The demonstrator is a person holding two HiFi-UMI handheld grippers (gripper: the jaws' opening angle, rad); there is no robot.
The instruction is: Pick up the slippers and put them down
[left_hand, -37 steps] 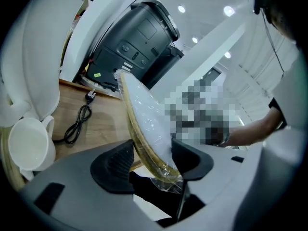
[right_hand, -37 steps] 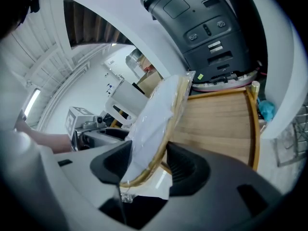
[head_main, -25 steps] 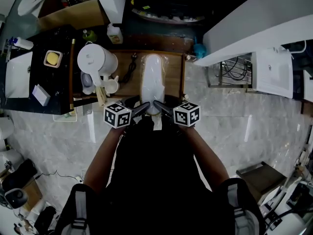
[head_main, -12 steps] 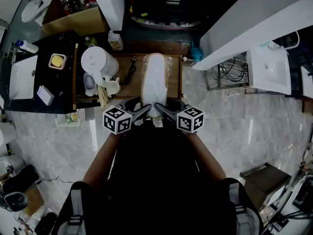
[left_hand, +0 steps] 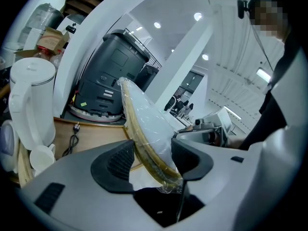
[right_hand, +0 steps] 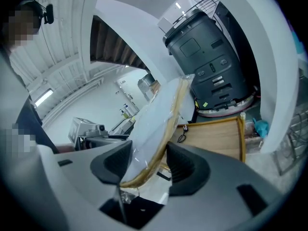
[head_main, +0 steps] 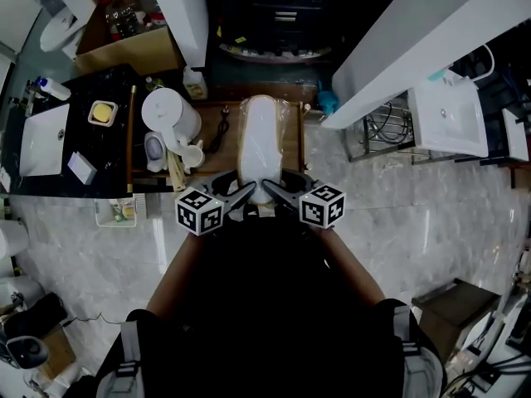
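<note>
Holding both ends of one lot: slippers (head_main: 259,143), a white pair wrapped in clear plastic, lying lengthwise over the wooden tray (head_main: 217,143), far end pointing away from the person. Left hand-held gripper (head_main: 241,196): jaws clamped on the near end, left edge. Right hand-held gripper (head_main: 274,191): jaws clamped on the same end, right edge. White kettle (head_main: 170,114): at the tray's left.
</note>
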